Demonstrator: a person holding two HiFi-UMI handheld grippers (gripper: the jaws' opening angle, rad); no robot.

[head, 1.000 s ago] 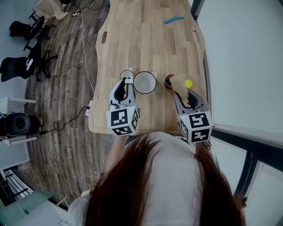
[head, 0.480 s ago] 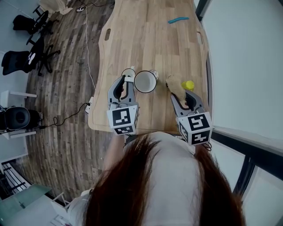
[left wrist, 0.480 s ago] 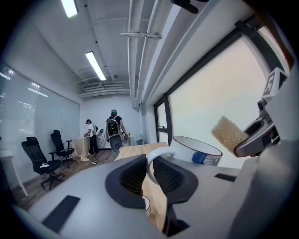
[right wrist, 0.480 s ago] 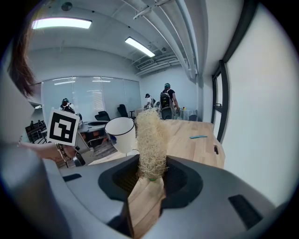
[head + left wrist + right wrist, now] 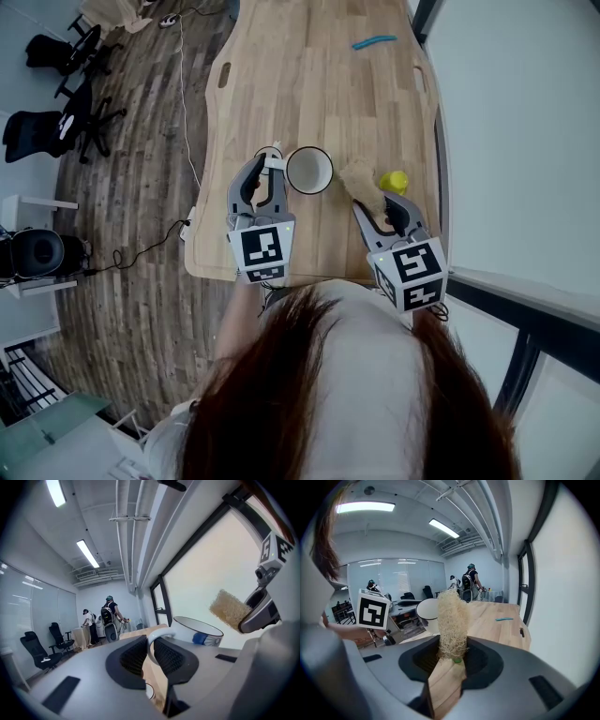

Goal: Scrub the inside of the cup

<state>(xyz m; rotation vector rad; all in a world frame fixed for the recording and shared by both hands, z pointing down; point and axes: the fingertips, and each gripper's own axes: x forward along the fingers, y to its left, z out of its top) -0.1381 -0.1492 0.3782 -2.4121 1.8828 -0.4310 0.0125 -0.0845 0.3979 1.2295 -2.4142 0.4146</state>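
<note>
Our left gripper (image 5: 264, 180) has its jaws closed on the handle (image 5: 157, 639) of the cup (image 5: 308, 170). The cup is over the near part of the worktop (image 5: 300, 84) with its mouth up; we cannot tell if it rests on the wood. Our right gripper (image 5: 382, 214) has its jaws pressed on the lower end of the scrubber (image 5: 360, 181). The free end of the scrubber points toward 11 o'clock and is just beside the rim at 3 o'clock, not yet inside.

To do this step well, we think the scrubber should pass over the rim, go down into the mouth and rub along the wall and bottom. The left jaws must hold the handle firmly so the cup does not twist. A yellow thing (image 5: 395, 180) lies at 3 o'clock of the scrubber, and it is better not to knock it.
</note>
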